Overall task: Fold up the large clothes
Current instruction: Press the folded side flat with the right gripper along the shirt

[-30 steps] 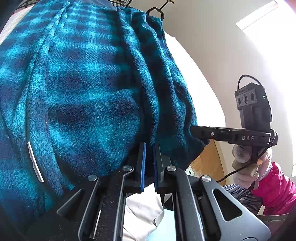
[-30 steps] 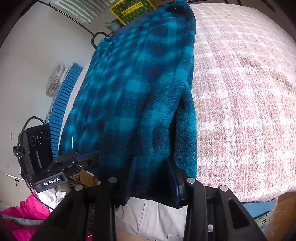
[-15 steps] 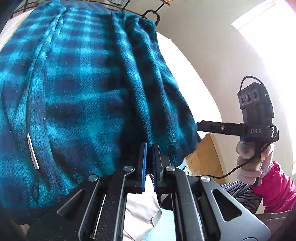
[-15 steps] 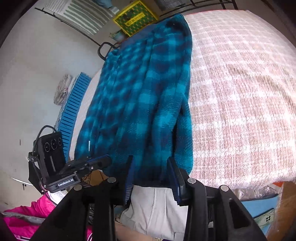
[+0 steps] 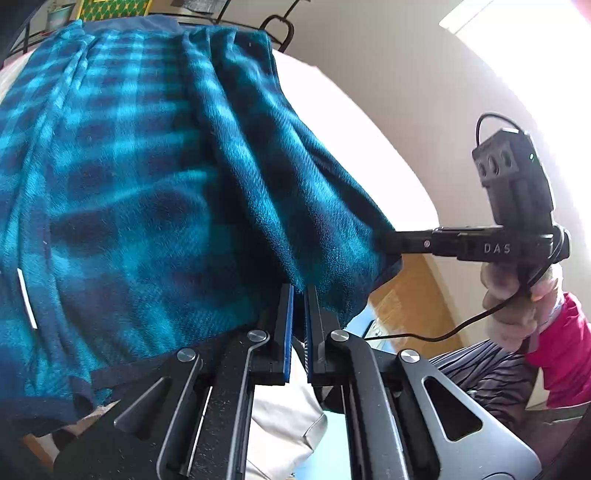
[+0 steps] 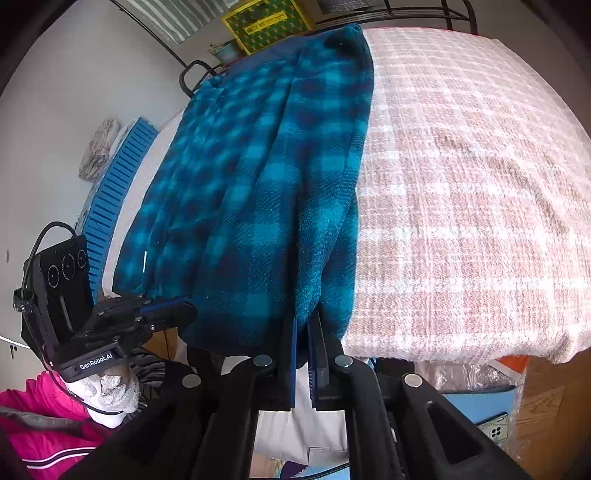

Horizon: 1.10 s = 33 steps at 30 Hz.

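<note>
My left gripper (image 5: 299,291) and right gripper (image 6: 307,317) had both jaws pinched shut on the near hem of the blue plaid garment (image 6: 266,177), the right having just closed. It stretched lengthwise away from me across the bed (image 6: 461,184).

Two readable labels on the grippers

The right gripper (image 5: 384,242) carries "DAS" at 3 o'clock; the left gripper (image 6: 184,308) carries "GenRobot.AI" at 8 o'clock.

Daylight floods in from a bright window (image 5: 517,33), blown out white; edges bow and darken, fleece (image 5: 147,166) slightly blurred.
</note>
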{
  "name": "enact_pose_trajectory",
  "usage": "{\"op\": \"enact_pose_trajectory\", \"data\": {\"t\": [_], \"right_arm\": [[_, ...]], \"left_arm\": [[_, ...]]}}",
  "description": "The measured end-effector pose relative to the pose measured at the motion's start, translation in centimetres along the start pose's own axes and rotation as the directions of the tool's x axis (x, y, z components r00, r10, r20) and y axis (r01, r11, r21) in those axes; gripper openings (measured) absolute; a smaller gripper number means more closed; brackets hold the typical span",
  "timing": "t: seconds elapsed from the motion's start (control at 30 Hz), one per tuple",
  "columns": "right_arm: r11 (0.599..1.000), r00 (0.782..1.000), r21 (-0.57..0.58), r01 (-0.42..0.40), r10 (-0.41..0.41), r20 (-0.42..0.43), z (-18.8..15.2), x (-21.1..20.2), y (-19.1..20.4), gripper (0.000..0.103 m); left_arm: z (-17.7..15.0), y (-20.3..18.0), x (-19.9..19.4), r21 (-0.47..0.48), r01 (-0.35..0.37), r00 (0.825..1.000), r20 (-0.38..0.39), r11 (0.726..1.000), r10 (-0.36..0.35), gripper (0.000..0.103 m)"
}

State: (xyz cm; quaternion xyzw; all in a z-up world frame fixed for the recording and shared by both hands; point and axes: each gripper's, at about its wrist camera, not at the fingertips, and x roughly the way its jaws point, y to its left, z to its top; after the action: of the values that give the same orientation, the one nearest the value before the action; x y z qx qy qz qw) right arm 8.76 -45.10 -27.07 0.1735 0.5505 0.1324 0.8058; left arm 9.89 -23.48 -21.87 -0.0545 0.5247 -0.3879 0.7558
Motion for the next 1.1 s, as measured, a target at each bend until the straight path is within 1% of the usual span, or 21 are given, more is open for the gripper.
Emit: {"op": "enact_pose_trajectory", "data": {"t": [0.1, 0.13, 0.17, 0.2, 0.23, 0.3, 0.33, 0.4, 0.47, 0.53, 0.57, 0.63, 0.7, 0.73, 0.77, 0.8, 0.83, 0.87, 0.97, 1.03, 1.1], "right_arm": [[0.998, 0.998, -0.002, 0.056, -0.056, -0.026, -0.3, 2.0, -0.7, 0.003], [0.998, 0.998, -0.009, 0.056, -0.056, -0.035, -0.4, 2.5, -0.7, 0.005], [0.999, 0.998, -0.011, 0.038, -0.038, -0.040, -0.4, 2.7, -0.8, 0.009], [0.999, 0.999, -0.014, 0.034, -0.035, -0.034, -0.4, 2.3, -0.7, 0.012], [0.999, 1.000, -0.024, 0.021, -0.021, -0.017, -0.4, 1.5, -0.6, 0.021], [0.998, 0.999, -0.052, -0.023, 0.026, 0.041, -0.1, -0.3, -0.2, 0.031], [0.998, 0.997, -0.059, -0.029, 0.033, 0.066, 0.3, -1.0, -0.1, 0.033], [0.998, 0.995, -0.053, -0.017, 0.022, 0.093, 0.9, -1.5, -0.4, 0.034], [1.000, 0.996, -0.028, 0.002, 0.001, 0.084, 1.5, -0.5, -1.3, 0.039], [1.000, 0.999, -0.005, 0.012, -0.012, 0.051, 1.8, 1.0, -2.3, 0.046], [1.000, 0.999, 0.006, 0.017, -0.017, 0.036, 1.8, 1.7, -2.7, 0.046], [1.000, 1.000, 0.023, -0.001, 0.000, 0.026, 1.9, 2.6, -3.2, 0.047], [0.999, 0.999, 0.033, -0.022, 0.020, 0.047, 2.0, 2.6, -3.4, 0.047], [0.999, 0.999, 0.041, -0.024, 0.022, 0.047, 2.1, 2.6, -3.5, 0.041], [0.998, 0.998, 0.049, -0.041, 0.039, 0.047, 2.2, 2.7, -3.5, 0.034], [0.995, 0.997, 0.058, -0.075, 0.073, 0.030, 2.2, 3.0, -3.5, 0.016], [0.994, 0.996, 0.065, -0.089, 0.088, 0.019, 2.1, 3.2, -3.4, 0.010], [0.996, 0.997, 0.055, -0.077, 0.076, 0.019, 2.1, 3.3, -3.1, 0.009], [0.997, 0.997, 0.021, -0.076, 0.075, 0.031, 2.1, 2.5, -1.9, 0.006], [0.994, 0.994, 0.038, -0.100, 0.098, 0.052, 2.5, 1.6, -1.6, 0.005], [0.989, 0.987, 0.050, -0.140, 0.135, 0.089, 2.6, 0.4, -1.5, 0.005]], "left_arm": [[-0.2, 0.3, 0.9, -0.002, -0.023, 1.000, -0.010, 1.000, 0.023, 0.002], [-0.3, 0.1, 0.6, 0.013, -0.031, 0.999, -0.009, 0.999, 0.031, 0.002], [-0.3, -0.2, 0.3, 0.035, -0.034, 0.999, -0.009, 0.999, 0.034, 0.002], [-0.4, -0.4, -0.2, 0.055, -0.041, 0.999, -0.010, 0.998, 0.042, 0.002], [-0.5, -0.6, -0.6, 0.066, -0.047, 0.999, -0.005, 0.997, 0.048, 0.003], [-0.5, -0.9, -2.2, 0.092, -0.058, 0.998, 0.015, 0.994, 0.057, 0.003], [-0.5, -1.0, -2.7, 0.100, -0.062, 0.998, 0.027, 0.993, 0.059, 0.003], [-0.1, -1.4, -3.8, 0.107, -0.065, 0.996, 0.062, 0.992, 0.058, 0.003], [0.6, -1.8, -4.0, 0.121, -0.063, 0.995, 0.083, 0.991, 0.053, 0.003], [1.4, -1.9, -3.3, 0.128, -0.072, 0.994, 0.094, 0.989, 0.060, 0.003], [2.0, -1.9, -2.6, 0.126, -0.061, 0.995, 0.090, 0.990, 0.050, 0.003], [3.0, -1.6, -1.0, 0.103, -0.068, 0.995, 0.087, 0.992, 0.059, 0.003], [3.5, -0.7, 0.6, 0.065, -0.063, 0.996, 0.067, 0.996, 0.059, 0.003], [3.6, -0.3, 1.5, 0.053, -0.059, 0.997, 0.049, 0.997, 0.056, 0.003], [3.8, 0.0, 2.4, 0.056, -0.064, 0.998, 0.024, 0.996, 0.063, 0.003], [3.6, 0.1, 3.0, 0.054, -0.076, 0.997, 0.005, 0.996, 0.076, 0.003], [3.3, 0.6, 3.6, 0.049, -0.077, 0.997, -0.001, 0.996, 0.077, 0.003], [3.1, 0.7, 3.5, 0.056, -0.069, 0.998, 0.015, 0.996, 0.068, 0.003], [3.1, 0.7, 2.2, 0.065, -0.077, 0.997, 0.016, 0.995, 0.076, 0.003], [2.8, 1.0, 0.2, 0.055, -0.073, 0.996, 0.046, 0.996, 0.070, 0.003], [2.6, 2.0, -2.3, 0.039, -0.083, 0.992, 0.101, 0.996, 0.078, 0.003]]}}
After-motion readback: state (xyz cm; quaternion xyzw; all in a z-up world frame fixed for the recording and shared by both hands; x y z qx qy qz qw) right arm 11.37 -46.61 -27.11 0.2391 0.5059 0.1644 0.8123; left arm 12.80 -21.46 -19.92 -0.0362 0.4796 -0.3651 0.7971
